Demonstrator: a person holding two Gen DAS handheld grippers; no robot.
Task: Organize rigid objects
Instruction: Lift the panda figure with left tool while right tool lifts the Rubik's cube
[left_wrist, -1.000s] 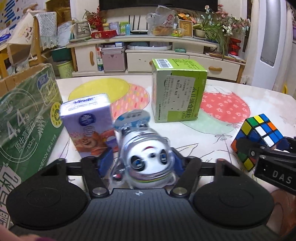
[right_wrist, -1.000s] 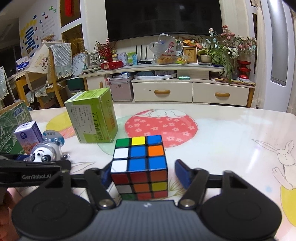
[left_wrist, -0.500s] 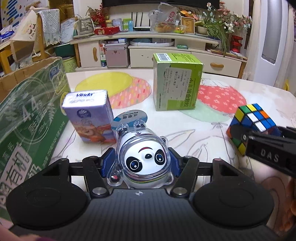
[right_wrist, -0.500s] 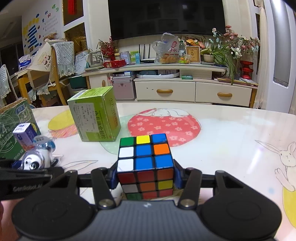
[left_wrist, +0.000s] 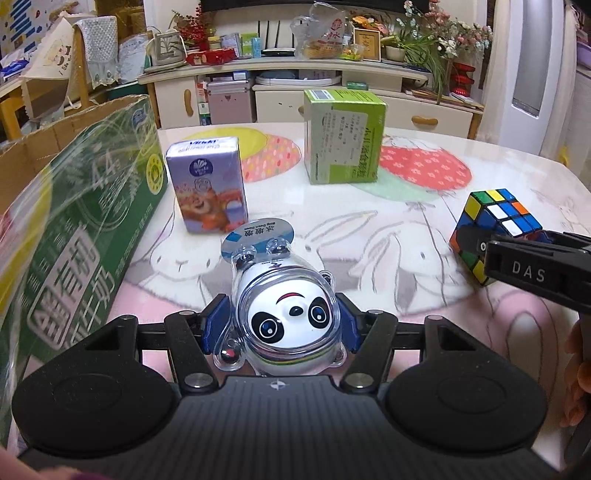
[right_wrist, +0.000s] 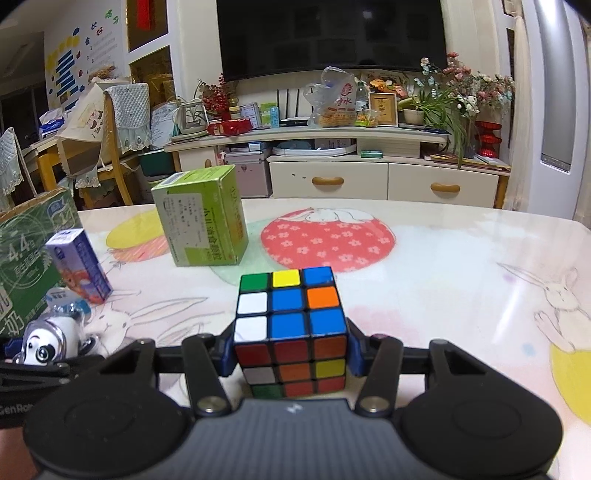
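My left gripper (left_wrist: 279, 325) is shut on a panda figurine (left_wrist: 286, 317) in a clear shell, its blue pads pressing both sides. The same panda figurine (right_wrist: 48, 341) shows at the lower left of the right wrist view. My right gripper (right_wrist: 290, 350) is shut on a colourful puzzle cube (right_wrist: 290, 325), a blue pad against each side. From the left wrist view the puzzle cube (left_wrist: 495, 218) sits at the right, partly behind the right gripper's black body. A purple drink carton (left_wrist: 207, 184) stands upright just beyond the panda. A light green box (left_wrist: 341, 136) stands farther back.
A big dark green carton (left_wrist: 74, 229) with open cardboard flaps borders the table's left side. The table (right_wrist: 443, 266) has a cartoon-print cover. Beyond its far edge are a cabinet with drawers, chairs and clutter. A hand shows at the right edge of the left wrist view.
The right gripper's pads closed onto the cube's sides. The left gripper pulled back with the panda, so the purple carton and green box look farther away.
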